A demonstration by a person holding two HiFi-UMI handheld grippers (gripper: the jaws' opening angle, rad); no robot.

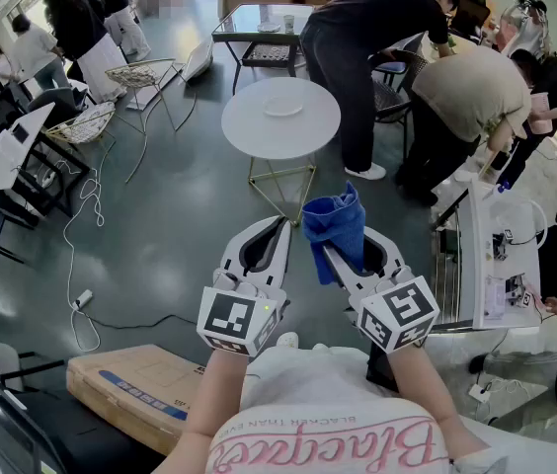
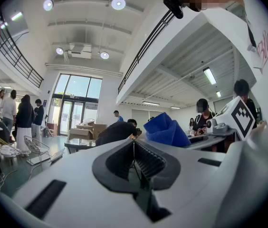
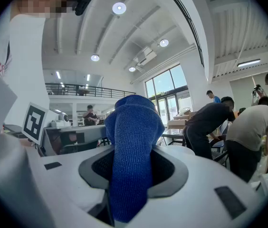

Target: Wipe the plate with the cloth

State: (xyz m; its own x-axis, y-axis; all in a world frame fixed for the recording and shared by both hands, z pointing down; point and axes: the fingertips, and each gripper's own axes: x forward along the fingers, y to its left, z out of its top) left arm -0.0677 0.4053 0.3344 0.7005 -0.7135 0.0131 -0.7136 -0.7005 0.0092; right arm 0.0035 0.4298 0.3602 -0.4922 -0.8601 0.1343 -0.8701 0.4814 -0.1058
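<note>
A person stands holding two grippers level at waist height, well short of the round white table [image 1: 249, 141] that carries the plate [image 1: 282, 107]; wiping has not begun. The right gripper [image 1: 348, 260] has its jaws clamped on a blue cloth [image 3: 134, 146], a thick fold of which runs down between them while a loose bunch rises above the tips. The left gripper [image 2: 134, 146] has its jaws pressed fully together with nothing between them.

The plate sits near the middle of the table, apart from both grippers, with open floor between. Other people bend over work just right of the table [image 1: 466, 97]; a cable [image 1: 81, 225] trails across the floor to the left.

The risks from here look plain enough. The plate appears light and unheld, so a firm sweep of the cloth could push it across the smooth top or off the rim unless the left jaws open to steady it; the table's thin frame may rock under pressure. The loose bunch of cloth could drag, snag the plate's edge or work free of the grip; the crowded surroundings leave little room to step in.
</note>
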